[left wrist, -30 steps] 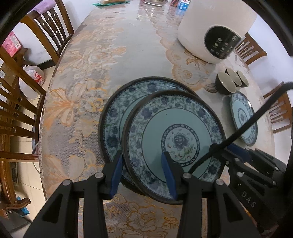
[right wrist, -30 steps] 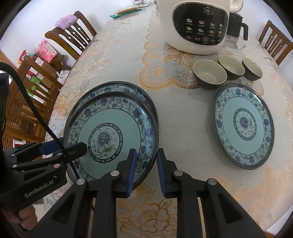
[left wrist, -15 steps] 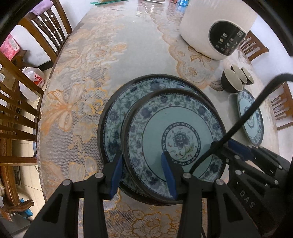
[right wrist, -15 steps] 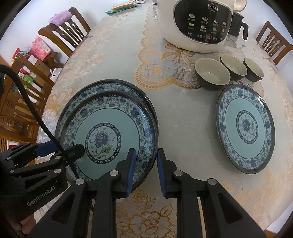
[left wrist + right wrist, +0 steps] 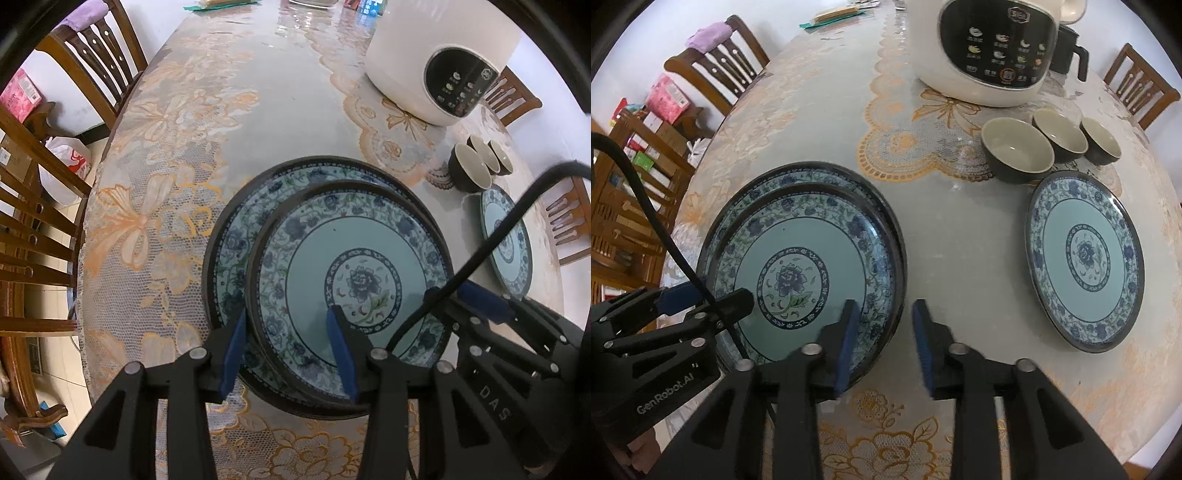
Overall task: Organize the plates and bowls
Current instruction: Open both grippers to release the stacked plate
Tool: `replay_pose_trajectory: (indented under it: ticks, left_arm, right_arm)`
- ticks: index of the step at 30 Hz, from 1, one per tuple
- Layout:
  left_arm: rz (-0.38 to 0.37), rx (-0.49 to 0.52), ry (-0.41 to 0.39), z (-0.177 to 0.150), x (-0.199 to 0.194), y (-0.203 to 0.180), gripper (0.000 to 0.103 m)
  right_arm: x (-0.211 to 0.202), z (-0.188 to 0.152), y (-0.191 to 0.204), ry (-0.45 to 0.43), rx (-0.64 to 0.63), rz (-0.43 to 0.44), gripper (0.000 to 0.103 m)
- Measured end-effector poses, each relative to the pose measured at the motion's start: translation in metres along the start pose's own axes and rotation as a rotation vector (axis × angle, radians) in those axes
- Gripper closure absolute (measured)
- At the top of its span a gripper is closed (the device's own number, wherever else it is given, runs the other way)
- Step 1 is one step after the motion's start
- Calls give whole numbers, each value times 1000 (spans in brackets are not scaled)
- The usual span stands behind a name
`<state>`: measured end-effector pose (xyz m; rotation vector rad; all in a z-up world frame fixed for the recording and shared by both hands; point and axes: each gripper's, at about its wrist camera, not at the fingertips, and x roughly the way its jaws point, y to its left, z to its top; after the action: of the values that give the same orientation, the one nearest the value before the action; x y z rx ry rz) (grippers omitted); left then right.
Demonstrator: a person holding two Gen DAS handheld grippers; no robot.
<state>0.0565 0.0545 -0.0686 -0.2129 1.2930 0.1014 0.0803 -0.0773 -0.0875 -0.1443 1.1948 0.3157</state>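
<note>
On the near left of the table, a blue-and-white floral plate, the top plate, lies stacked on a matching bottom plate. It sits off-centre toward the near side, so a crescent of the lower rim shows along the far-left edge. Both have dark rims, a flowered border and a pale turquoise well around a central flower medallion.

The left gripper straddles the top plate's near-left rim with its pads spread and visibly clear of the rim: released, grasping nothing. The right gripper straddles the near-right rim; its jaws have just been opening, with the rim between them, and its pads stand apart from it, also let go.

Bare tablecloth lies open between this stack and a third plate, which lies alone well to the right. Just beyond it, three dark bowls with cream insides stand in a touching row. A white rice cooker stands at the far side. The stack lies close to the table's near-left edge, where wooden chairs crowd in.
</note>
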Motion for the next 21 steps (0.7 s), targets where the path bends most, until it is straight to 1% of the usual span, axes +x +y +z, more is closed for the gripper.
replay_pose_trajectory:
  ticks: [2,9,18,21]
  left_arm:
    - [-1,-1,-8,0,-2,1,54]
    - [-3,8,-38,-1,-13,3,54]
    - [-14,16,-52,-4,-22,3,54]
    - [-17,25,-60,-7,-25,1,54]
  right_arm:
    - [-2,0,-2,-9,12,-5,63]
    - [-11,-3,-11,-37,69,22,62]
    - [-26,-12,-9,-66,96,58,62]
    - [-32,-17,-9,-73,101,58,62]
